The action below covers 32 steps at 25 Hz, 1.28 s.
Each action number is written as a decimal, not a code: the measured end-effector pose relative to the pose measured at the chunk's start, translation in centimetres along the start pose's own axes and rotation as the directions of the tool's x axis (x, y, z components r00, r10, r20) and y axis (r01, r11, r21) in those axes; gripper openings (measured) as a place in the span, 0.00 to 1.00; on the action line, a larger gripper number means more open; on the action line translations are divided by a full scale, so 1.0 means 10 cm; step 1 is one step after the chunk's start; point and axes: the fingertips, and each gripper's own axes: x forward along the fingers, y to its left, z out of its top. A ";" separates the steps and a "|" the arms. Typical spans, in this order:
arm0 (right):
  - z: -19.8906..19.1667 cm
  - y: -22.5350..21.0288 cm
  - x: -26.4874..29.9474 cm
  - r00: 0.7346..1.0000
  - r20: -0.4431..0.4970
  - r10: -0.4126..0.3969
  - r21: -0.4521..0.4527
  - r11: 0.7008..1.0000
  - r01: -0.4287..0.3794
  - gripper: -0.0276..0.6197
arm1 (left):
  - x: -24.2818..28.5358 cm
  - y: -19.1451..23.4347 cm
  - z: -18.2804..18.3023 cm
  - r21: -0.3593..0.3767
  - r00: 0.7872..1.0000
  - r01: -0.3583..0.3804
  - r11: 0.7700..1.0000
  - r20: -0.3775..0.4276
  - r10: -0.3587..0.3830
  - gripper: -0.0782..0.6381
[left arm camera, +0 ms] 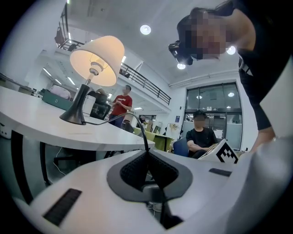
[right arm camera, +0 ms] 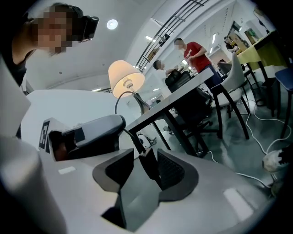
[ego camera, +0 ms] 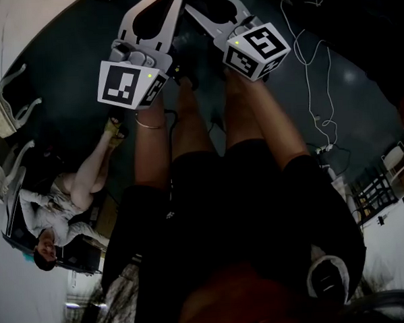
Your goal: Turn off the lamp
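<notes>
Between the parted fingers (right arm camera: 173, 170) of the right gripper (right arm camera: 145, 165), the lamp-cord switch (right arm camera: 149, 161).

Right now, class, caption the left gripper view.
Lit lamp on a white table, its cord pinched in the shut left gripper.

Each tongs camera sits close behind its own jaws and faces along them, roughly level. The left tongs (left arm camera: 147, 160) view and the right tongs (right arm camera: 145, 168) view share the lamp (left arm camera: 95, 61) and the worktop (left arm camera: 50, 121) ahead of the jaws. The head camera looks steeply down on both tongs from above and behind.
</notes>
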 end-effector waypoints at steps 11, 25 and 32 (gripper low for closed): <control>-0.01 -0.03 0.07 1.000 -0.004 -0.004 0.023 1.000 0.004 0.24 | -0.01 -0.04 0.07 -0.009 1.000 0.011 1.000 0.013 -0.011 0.13; -0.08 0.05 0.05 0.998 -0.025 0.052 0.065 0.997 -0.050 0.14 | -0.07 -0.06 0.00 0.012 1.000 0.030 0.999 -0.002 -0.030 0.13; -0.08 0.05 0.03 0.997 -0.006 0.081 0.124 0.989 -0.079 0.14 | -0.18 -0.06 -0.22 0.079 0.997 0.035 0.996 -0.065 -0.030 0.14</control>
